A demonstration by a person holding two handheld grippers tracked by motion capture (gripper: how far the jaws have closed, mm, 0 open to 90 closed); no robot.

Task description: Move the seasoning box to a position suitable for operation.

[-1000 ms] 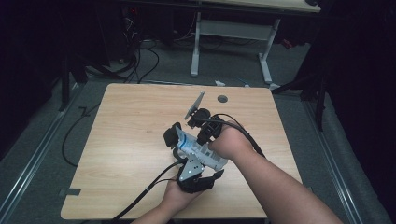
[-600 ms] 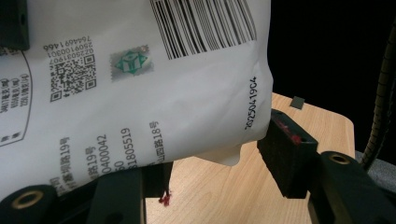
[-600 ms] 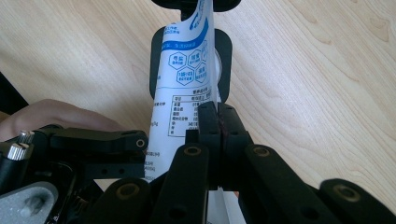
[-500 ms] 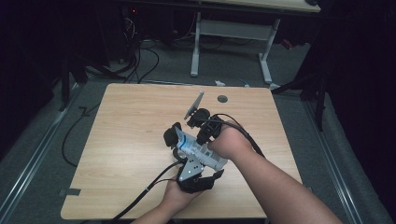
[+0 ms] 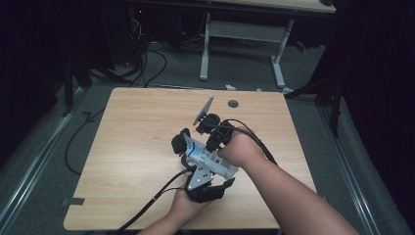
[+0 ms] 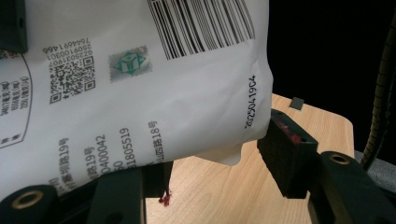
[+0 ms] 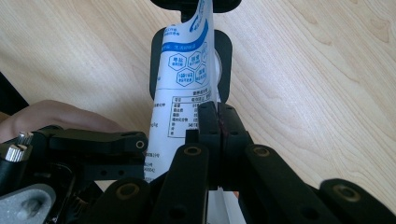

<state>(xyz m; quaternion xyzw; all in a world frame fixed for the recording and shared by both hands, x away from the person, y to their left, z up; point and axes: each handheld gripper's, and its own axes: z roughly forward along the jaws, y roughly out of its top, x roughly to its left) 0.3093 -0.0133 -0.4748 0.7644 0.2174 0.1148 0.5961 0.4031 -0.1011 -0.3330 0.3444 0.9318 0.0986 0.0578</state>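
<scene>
Left side first: the left gripper [image 5: 188, 149] sits low over the table [image 5: 127, 137], its jaws clamped across the body of a white pouch [image 5: 211, 160]. In the left gripper view the pouch [image 6: 140, 84] fills the space between the two jaws, barcode and small print up close, and its side presses the right-hand jaw, so that is a firm, fairly wide hold. Moving across, the pouch lies just above the wood, slanting from the left gripper toward the right hand. And there is the right gripper [image 5: 215, 142], jaws pinched tight together; in the right gripper view they meet at the pouch's [image 7: 187, 79] edge, and it looks like they nip a thin corner of it, though the contact itself is hard to read.

What has changed? Nothing. Compared with a second ago, both hands and the pouch sit exactly where they were. My read: both grips are set, and the pull or tear on that edge has not started.
</scene>
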